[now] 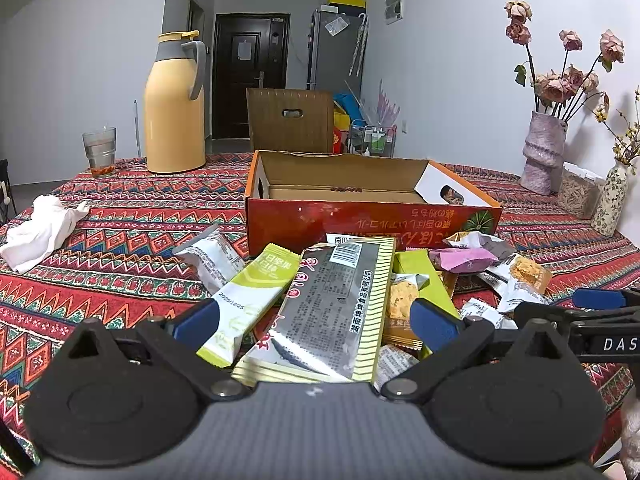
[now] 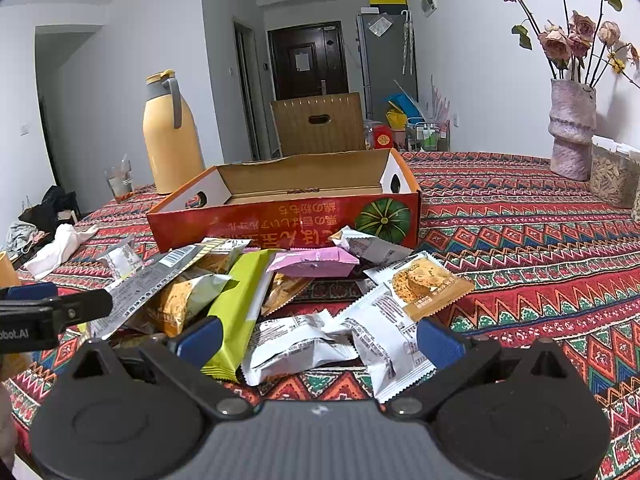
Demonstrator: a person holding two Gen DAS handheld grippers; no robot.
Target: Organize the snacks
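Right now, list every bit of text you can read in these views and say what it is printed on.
"2025/12/25": green and white snack packet.
"湖南坤坤食品有限公司": grey back of the long striped packet.
"DAS", cut off: arm of the right hand-held gripper.
"obot.AI", cut off: arm of the left hand-held gripper.
Upside-down yellow lettering on the red box: too distorted to read.
Fine print on white wrappers: too small.

A loose heap of foil and plastic snack packets [image 2: 304,304], silver, lime-green, pink and white, lies overlapping on the tabletop just before an open, empty orange cardboard box [image 2: 288,216].
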